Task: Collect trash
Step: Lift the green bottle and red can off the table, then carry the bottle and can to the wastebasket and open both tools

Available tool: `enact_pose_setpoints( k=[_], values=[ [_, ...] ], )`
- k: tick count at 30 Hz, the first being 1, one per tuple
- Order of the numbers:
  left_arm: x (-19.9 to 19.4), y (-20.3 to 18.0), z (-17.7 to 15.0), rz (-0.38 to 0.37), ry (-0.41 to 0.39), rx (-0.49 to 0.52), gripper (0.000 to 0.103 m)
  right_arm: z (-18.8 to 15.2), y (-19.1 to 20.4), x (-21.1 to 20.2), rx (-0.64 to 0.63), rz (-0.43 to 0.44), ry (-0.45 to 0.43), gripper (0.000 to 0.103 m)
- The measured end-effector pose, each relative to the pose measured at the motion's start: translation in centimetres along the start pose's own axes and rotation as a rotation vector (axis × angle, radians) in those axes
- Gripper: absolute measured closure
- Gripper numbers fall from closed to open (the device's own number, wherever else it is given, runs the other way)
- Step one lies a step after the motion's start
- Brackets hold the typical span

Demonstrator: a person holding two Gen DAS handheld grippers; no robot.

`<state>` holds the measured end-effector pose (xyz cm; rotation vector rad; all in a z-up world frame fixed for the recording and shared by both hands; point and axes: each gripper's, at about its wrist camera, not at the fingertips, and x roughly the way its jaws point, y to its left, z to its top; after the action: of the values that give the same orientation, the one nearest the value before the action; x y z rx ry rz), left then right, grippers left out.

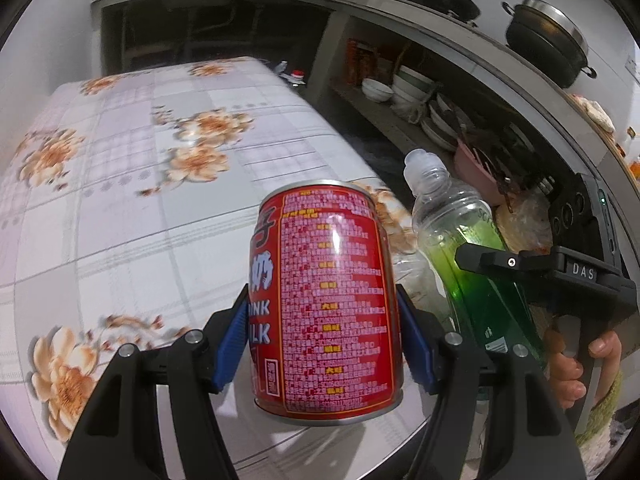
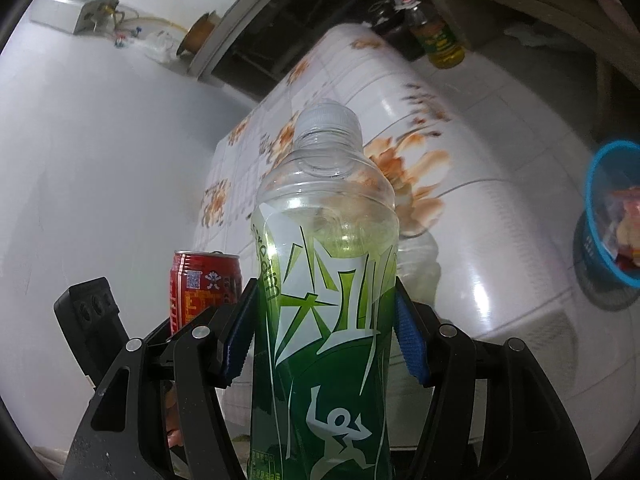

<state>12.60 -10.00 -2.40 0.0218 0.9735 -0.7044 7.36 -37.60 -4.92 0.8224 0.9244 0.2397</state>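
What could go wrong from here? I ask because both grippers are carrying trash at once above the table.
1. The red can is pinched low on its smooth side by the left gripper, so it could tip or slip out.
2. The green bottle in the right gripper stands tall above the pads; a quick swing might rock it loose.
3. Can and bottle ride close together and could knock, and the blue bin sits off to one side.

Floral-clothed table (image 1: 132, 208) beside white wall (image 2: 100, 152), cluttered kitchen shelves (image 1: 420, 108) behind.
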Motion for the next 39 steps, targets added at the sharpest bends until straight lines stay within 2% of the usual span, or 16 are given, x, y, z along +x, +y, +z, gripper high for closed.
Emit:
enact_pose_setpoints(
  k=[9, 15, 18, 24, 30, 35, 39],
  values=[
    [3.1, -5.4, 2.3, -0.071, 0.032, 0.096, 0.038, -0.3, -4.5, -5.3, 0.098, -0.012, -0.112, 0.044],
    [6.2, -10.0, 4.2, -0.137, 0.071, 0.158, 0.038, -1.1, -9.2, -9.4, 0.217, -0.043, -0.211, 0.044],
    [8.0, -12.2, 5.3, -0.171, 0.095, 0.18, 0.038, -2.1, -12.8, -12.0, 0.313, -0.076, -0.282, 0.044],
    [13.7, -17.2, 7.8, -0.24, 0.215, 0.213, 0.038, -4.8, -20.0, -15.1, 0.524, -0.139, -0.371, 0.044],
    [21.2, -21.8, 8.3, -0.259, 0.384, 0.236, 0.038, -6.4, -25.4, -14.5, 0.677, -0.147, -0.387, 0.044],
    [27.7, -25.0, 8.2, -0.238, 0.504, 0.256, 0.038, -5.4, -28.5, -12.5, 0.748, -0.155, -0.368, 0.044],
    [32.1, -27.3, 8.1, -0.216, 0.56, 0.263, 0.038, -4.2, -31.2, -11.1, 0.8, -0.172, -0.354, 0.043]
  ],
)
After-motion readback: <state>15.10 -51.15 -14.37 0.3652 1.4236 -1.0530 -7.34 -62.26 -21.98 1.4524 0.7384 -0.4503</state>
